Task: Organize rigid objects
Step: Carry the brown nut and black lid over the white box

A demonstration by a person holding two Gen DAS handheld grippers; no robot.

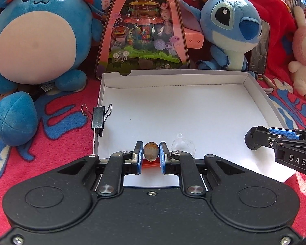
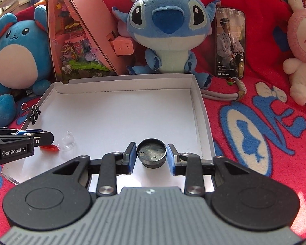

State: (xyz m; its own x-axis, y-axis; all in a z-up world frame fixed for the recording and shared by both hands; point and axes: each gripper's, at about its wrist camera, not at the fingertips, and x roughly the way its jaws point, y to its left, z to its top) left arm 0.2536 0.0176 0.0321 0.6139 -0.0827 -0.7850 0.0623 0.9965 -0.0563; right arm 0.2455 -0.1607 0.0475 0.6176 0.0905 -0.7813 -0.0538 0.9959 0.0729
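My left gripper (image 1: 151, 153) is shut on a small brown, striped, shell-like piece (image 1: 151, 150), held low over the near left part of the white cardboard tray (image 1: 173, 77). A red sliver (image 1: 151, 164) lies on the tray floor right under it. A clear glass bulb (image 1: 182, 145) rests just to the right. My right gripper (image 2: 152, 155) is shut on a round grey metal cap (image 2: 152, 150) with its hollow side up, low over the tray's near right part (image 2: 200, 112). Each gripper shows in the other's view: right gripper (image 1: 255, 140), left gripper (image 2: 48, 137).
A black binder clip (image 1: 99, 118) is clamped on the tray's left wall. Behind the tray stand a round blue plush (image 1: 36, 36), a pink triangular display box (image 1: 142, 30), a blue big-eyed plush (image 2: 167, 30) and a phone (image 2: 230, 42). A pink bunny plush (image 2: 302, 47) sits at the right on the red blanket.
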